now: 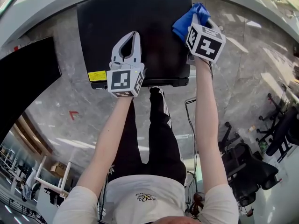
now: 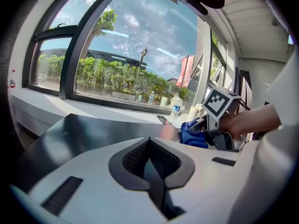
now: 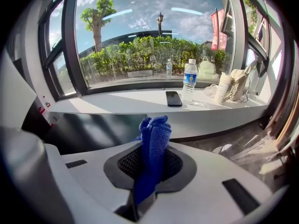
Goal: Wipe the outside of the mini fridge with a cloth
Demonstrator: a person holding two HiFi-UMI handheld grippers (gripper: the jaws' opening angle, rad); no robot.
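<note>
The black mini fridge stands below me, and I look down on its top. My right gripper is shut on a blue cloth over the fridge top's far right corner. The right gripper view shows the cloth bunched upright between the jaws, above the dark top. My left gripper hovers over the middle of the top, shut with nothing in it. In the left gripper view its closed jaws point across the fridge top, with the cloth to the right.
A white windowsill behind the fridge carries a phone, a water bottle and bags. A black panel stands to the left. Office chairs and a floor cable are to the right.
</note>
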